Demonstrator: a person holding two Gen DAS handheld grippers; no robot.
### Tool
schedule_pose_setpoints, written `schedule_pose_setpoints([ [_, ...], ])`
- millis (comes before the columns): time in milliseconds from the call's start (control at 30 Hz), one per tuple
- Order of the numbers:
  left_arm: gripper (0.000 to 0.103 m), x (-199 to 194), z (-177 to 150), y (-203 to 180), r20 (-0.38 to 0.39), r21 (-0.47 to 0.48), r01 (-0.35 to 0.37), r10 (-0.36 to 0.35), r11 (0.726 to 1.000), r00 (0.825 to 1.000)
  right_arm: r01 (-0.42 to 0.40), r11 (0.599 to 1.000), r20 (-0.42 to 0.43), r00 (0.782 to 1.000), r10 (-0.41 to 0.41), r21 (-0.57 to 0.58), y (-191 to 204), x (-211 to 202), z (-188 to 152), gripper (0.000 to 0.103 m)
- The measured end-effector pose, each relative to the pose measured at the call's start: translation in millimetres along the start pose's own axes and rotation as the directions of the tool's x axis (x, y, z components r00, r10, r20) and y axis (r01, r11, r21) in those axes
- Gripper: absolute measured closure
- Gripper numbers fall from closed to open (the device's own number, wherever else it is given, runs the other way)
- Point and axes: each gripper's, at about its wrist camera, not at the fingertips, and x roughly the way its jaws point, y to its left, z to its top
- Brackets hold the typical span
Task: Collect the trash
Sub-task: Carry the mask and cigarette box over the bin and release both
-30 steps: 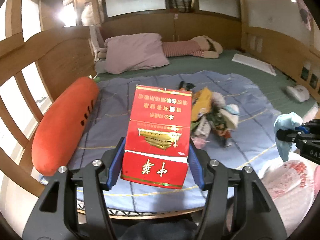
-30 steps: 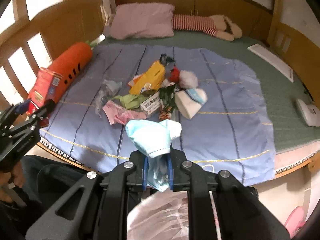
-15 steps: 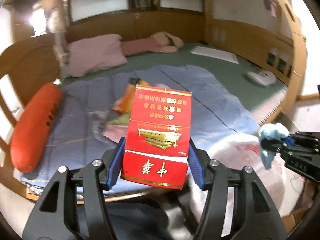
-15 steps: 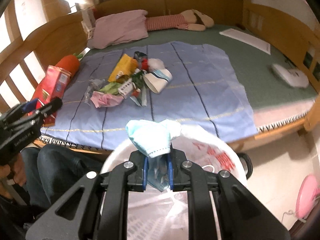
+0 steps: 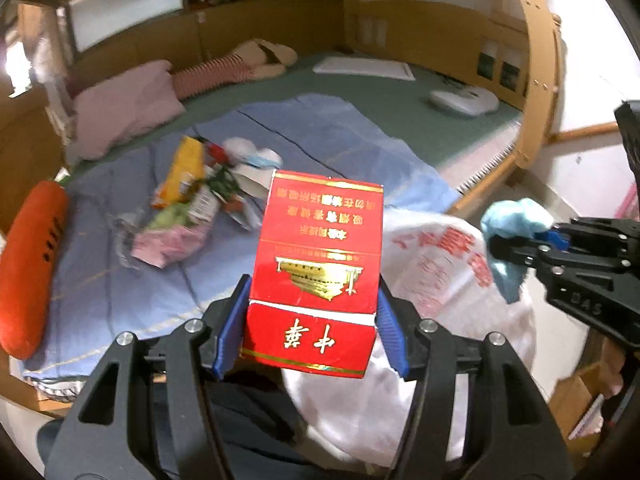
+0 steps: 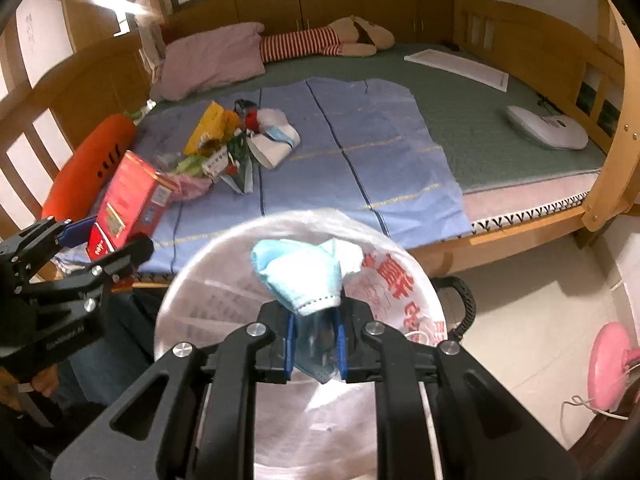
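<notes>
My left gripper (image 5: 310, 332) is shut on a red cigarette carton (image 5: 320, 264), held upright beside the bed edge; the carton also shows in the right wrist view (image 6: 128, 204). My right gripper (image 6: 314, 346) is shut on a crumpled light-blue face mask (image 6: 300, 276), held over the open mouth of a white plastic trash bag (image 6: 400, 280). The mask (image 5: 508, 240) and the bag (image 5: 436, 248) also show in the left wrist view. A pile of trash (image 6: 236, 140) lies on the blue sheet (image 6: 360, 148).
An orange carrot pillow (image 6: 92, 156) lies along the left bed rail. A pink pillow (image 6: 212, 60), a striped plush toy (image 6: 328, 38) and a white device (image 6: 548, 128) lie on the green mattress. A wooden bed post (image 6: 616, 152) stands right. A pink fan (image 6: 608, 364) is on the floor.
Both grippers have swung right, away from the bed and toward the trash bag. The mask has come over the bag's mouth, and the carton has neared the bag. Both grips are unchanged.
</notes>
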Motion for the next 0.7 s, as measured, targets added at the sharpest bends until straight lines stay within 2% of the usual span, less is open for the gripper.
schedule_pose_setpoints([
  [100,0.044,7,-5,-7,-0.032,0.011,0.022,-0.022,1.000,0.999,-0.004,1.000,-0.014,1.000,0.004,-0.006,-2,2,-5,0.086],
  [200,0.044,15,-8,-8,-0.061,0.008,0.033,-0.033,0.999,0.998,0.005,1.000,-0.017,1.000,-0.006,-0.013,-3,1,-6,0.081],
  [267,0.044,21,-10,-10,-0.085,0.017,0.047,-0.046,0.999,0.995,0.017,1.000,-0.022,1.000,-0.017,-0.025,-1,2,-7,0.064],
  [300,0.043,22,-12,-11,-0.093,0.019,0.056,-0.054,0.998,0.994,0.025,0.999,-0.007,1.000,-0.025,-0.026,-2,0,-7,0.046],
  [333,0.043,24,-13,-11,-0.105,0.021,0.069,-0.067,0.997,0.992,0.032,0.999,0.011,0.999,-0.032,-0.020,-3,-3,-7,0.035],
  [400,0.040,31,-16,-15,-0.145,0.020,0.130,-0.126,0.991,0.981,0.036,0.999,0.054,0.998,-0.036,0.005,-8,-11,-4,0.034],
  [467,0.025,39,-19,-16,-0.187,-0.005,0.209,-0.207,0.978,0.960,0.031,0.998,0.099,0.994,-0.037,0.062,-20,-20,-1,0.032],
  [500,0.015,41,-20,-16,-0.192,-0.016,0.225,-0.224,0.974,0.956,0.029,0.995,0.118,0.992,-0.040,0.094,-26,-24,0,0.030],
  [533,0.014,42,-20,-14,-0.191,-0.032,0.243,-0.245,0.970,0.951,0.027,0.993,0.129,0.991,-0.042,0.114,-31,-26,1,0.029],
  [633,0.010,45,-17,-5,-0.183,-0.059,0.247,-0.254,0.967,0.950,0.022,0.985,0.144,0.988,-0.048,0.173,-45,-29,5,0.028],
  [700,0.010,45,-10,16,-0.147,-0.090,0.219,-0.231,0.971,0.962,0.027,0.980,0.132,0.990,-0.054,0.199,-50,-25,8,0.027],
])
